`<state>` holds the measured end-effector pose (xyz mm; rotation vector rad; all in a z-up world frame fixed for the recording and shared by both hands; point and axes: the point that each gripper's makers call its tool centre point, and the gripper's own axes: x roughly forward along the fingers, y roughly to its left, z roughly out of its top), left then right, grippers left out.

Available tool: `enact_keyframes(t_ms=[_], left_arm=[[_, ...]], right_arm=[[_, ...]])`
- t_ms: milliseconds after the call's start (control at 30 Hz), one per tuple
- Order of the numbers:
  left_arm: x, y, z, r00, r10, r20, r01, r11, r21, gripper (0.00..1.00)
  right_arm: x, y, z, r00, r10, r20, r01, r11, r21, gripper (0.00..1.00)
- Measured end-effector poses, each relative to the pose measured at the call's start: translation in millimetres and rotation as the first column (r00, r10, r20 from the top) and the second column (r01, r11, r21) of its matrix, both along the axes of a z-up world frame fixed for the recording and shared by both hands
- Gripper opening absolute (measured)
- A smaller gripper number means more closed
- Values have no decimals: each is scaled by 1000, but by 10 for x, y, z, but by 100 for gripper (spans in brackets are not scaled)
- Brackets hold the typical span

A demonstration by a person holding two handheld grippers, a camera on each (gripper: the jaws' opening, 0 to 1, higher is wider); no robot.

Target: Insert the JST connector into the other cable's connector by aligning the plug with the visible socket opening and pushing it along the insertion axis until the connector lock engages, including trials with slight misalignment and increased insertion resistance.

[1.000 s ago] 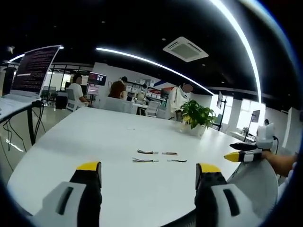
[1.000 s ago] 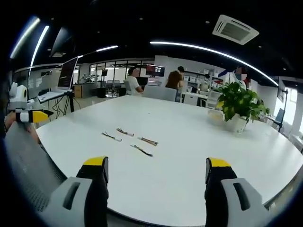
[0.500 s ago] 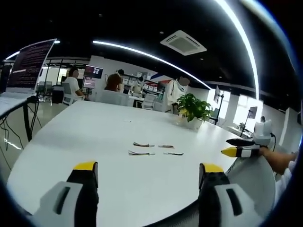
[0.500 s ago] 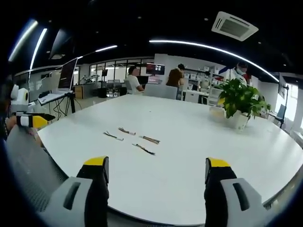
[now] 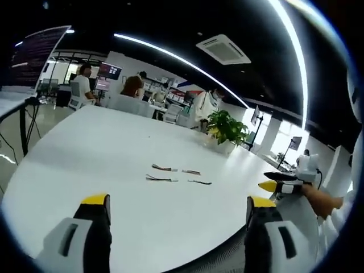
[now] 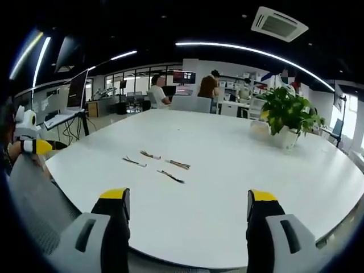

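Observation:
Several short JST cables lie loose on the white table (image 5: 85, 153): in the left gripper view one cable (image 5: 164, 168) sits beside another (image 5: 191, 172), with two more, a cable (image 5: 160, 179) and a cable (image 5: 199, 182), in front. In the right gripper view the same cables (image 6: 170, 176) lie left of centre. My left gripper (image 5: 177, 207) is open above the table's near edge, nothing between its jaws. My right gripper (image 6: 187, 202) is open too, well short of the cables. The right gripper (image 5: 284, 185) also enters the left view from the right, held by a hand.
A potted plant (image 6: 284, 116) stands on the table's far right side. A laptop on a stand (image 6: 74, 94) sits beyond the left edge. People sit at desks (image 6: 182, 94) in the background. The left gripper (image 6: 31, 145) appears at the left of the right gripper view.
Both cameras drifted slightly; the cables lie where they were. Both grippers stay open and empty.

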<state>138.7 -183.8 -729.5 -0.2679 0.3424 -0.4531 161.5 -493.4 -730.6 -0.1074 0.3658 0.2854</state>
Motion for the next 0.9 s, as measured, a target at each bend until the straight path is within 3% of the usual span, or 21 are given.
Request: enact_keyframes(t_ms=[67,133,167,233,400,600,767,900], left_arm=[[49,9,50,1000,-6,13,6,1000,-2,99],[110,-84,205,997,-45,69,51,995,-87,99],[139,-81,224,997,-38,61,44,993,-107,99],[208,-53,207,998,-37,44,41,995,-90,99],[365,-35,162,996,-69,60,67,997,32,99],[543,-64,150,995,-96,39,94,995,47,99],[771,-43,202,991,-118,56,112,989,99,99],[949,-33,241,990,-129,60,123,988,91,99]], right_arm=[[43,-36,35,1000,-3,11,3,1000,-24,84],[86,-95,71,1000,-11,30,13,998,-59,85],[87,-125,56,1000,-20,23,21,998,-62,85],[86,-198,10,999,-36,-8,35,997,-71,85],[167,-278,59,999,-41,-3,40,995,-87,84],[329,-310,163,999,-42,16,43,995,-87,83],[514,-261,234,999,-9,36,13,996,-90,79],[651,-229,224,999,16,30,-13,995,-98,78]])
